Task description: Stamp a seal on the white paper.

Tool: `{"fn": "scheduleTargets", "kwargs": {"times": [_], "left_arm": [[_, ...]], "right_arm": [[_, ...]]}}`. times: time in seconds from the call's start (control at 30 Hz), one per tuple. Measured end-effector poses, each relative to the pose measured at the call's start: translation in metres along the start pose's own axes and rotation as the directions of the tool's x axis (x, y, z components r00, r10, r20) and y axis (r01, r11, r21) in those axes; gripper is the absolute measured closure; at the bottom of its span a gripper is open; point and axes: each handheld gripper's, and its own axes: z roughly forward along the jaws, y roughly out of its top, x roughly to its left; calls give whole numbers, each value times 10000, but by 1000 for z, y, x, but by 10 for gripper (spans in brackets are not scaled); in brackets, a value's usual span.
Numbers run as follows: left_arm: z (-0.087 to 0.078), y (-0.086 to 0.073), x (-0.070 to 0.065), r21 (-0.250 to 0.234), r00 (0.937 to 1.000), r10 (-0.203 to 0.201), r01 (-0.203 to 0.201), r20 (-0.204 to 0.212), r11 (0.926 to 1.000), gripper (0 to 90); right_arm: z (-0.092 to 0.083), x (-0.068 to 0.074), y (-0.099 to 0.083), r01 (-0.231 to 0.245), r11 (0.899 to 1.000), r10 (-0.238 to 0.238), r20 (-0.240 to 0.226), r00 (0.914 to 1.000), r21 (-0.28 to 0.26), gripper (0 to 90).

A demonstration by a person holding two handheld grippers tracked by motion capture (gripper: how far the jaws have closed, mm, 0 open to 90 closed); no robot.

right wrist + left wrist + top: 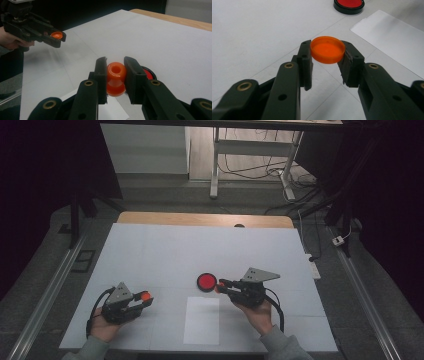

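My left gripper (327,53) is shut on a flat orange cap (327,49), held level just above the white table; from above this left gripper (145,297) sits at the near left with the orange cap (145,295) at its tip. My right gripper (115,72) is shut on an orange spool-shaped piece (116,78) with a hole in its top. In the high view the right gripper (220,286) points left, its tip right beside a red disc in a black rim (206,281). The left gripper (57,37) also appears far off in the right gripper view.
A white sheet of paper (201,320) lies flat between the two hands, near the front edge. The white table cover (200,250) stretches away to a wooden edge (205,219). Desk legs and cables (260,167) stand on the floor beyond.
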Motion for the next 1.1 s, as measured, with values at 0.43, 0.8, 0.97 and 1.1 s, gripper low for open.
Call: {"fn": "scheduleTargets", "kwargs": {"times": [0.43,0.8,0.97,1.1], "left_arm": [[1,-1,0,78,10000,-19,19,-29,10000,646],[1,-2,0,110,10000,-31,32,-33,9999,646],[1,-2,0,121,10000,-20,21,-39,9999,646],[1,-2,1,132,10000,-38,39,-41,9999,646]], "right_arm": [[-6,5,-9,24,9999,-22,-134,9999,161,725],[-5,10,-12,145,9993,-137,-253,9996,338,725],[-1,12,-14,282,9985,-266,-330,9991,470,724],[2,14,-16,277,9980,-257,-361,9990,571,725]]}}
